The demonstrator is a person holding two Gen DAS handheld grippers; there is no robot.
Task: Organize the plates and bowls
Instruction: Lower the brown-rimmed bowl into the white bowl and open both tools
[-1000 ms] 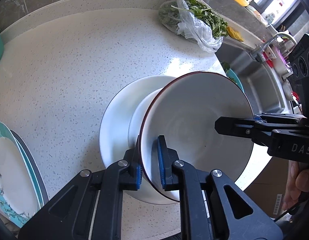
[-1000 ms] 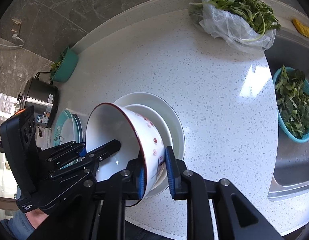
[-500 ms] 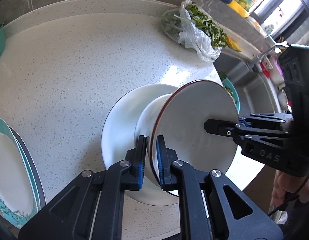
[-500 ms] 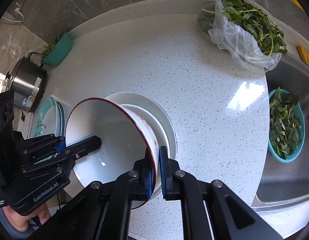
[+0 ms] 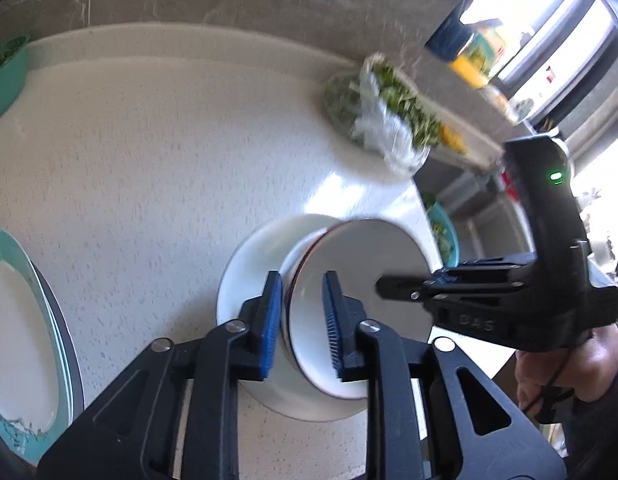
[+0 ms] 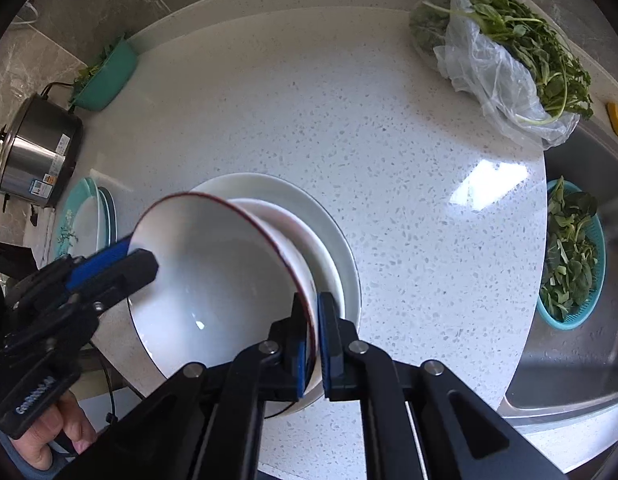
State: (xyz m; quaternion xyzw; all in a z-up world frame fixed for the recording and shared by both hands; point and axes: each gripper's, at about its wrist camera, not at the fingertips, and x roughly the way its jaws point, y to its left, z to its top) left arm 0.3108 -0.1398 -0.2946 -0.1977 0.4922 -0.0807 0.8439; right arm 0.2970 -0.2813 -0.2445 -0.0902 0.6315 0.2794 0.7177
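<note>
The whole left wrist view is smeared, the jars [image 5: 473, 56] far right unreadable, the teal plates [image 5: 25, 320] cut off at its left edge, and the bowl [image 6: 213, 280] hides much of the dishes [image 6: 337, 248] beneath

A white bowl with a dark red rim [image 6: 213, 280] [image 5: 361, 280] is tilted steeply on its side, its glossy open mouth turned sideways, its outer wall leaning into a smaller white bowl [image 6: 309, 248] nested in a wide white plate [image 6: 325, 216] [image 5: 249, 264]. That stack sits near the front edge of the speckled white table [image 6: 349, 100] [image 5: 149, 160]. Well apart, at the table's left edge, lies a stack of teal-rimmed plates [image 6: 85, 216] [image 5: 25, 312] with white centres and a leafy pattern.
</note>
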